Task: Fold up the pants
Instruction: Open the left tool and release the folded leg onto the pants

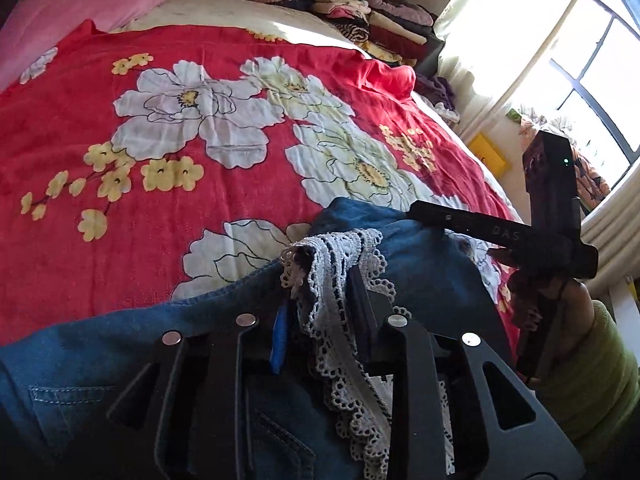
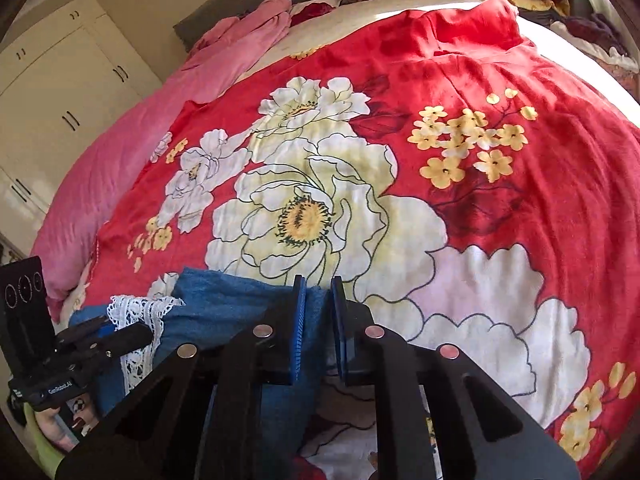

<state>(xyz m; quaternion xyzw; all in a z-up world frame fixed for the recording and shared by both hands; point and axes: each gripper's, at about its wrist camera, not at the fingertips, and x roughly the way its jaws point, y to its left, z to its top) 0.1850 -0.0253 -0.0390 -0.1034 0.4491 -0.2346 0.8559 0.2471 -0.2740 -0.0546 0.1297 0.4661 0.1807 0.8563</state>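
Both of your grippers are clamped on the denim pants (image 2: 224,308) at the bed's near edge: left gripper (image 1: 320,280) has its jaws pinching the lace-trimmed hem (image 1: 340,300), right gripper (image 2: 318,320) grips plain denim at 3 o'clock from it, over the red floral bedspread (image 2: 520,200).

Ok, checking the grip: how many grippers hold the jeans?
2. The left gripper pinches the jeans at the lace trim; the right gripper pinches plain denim beside it.
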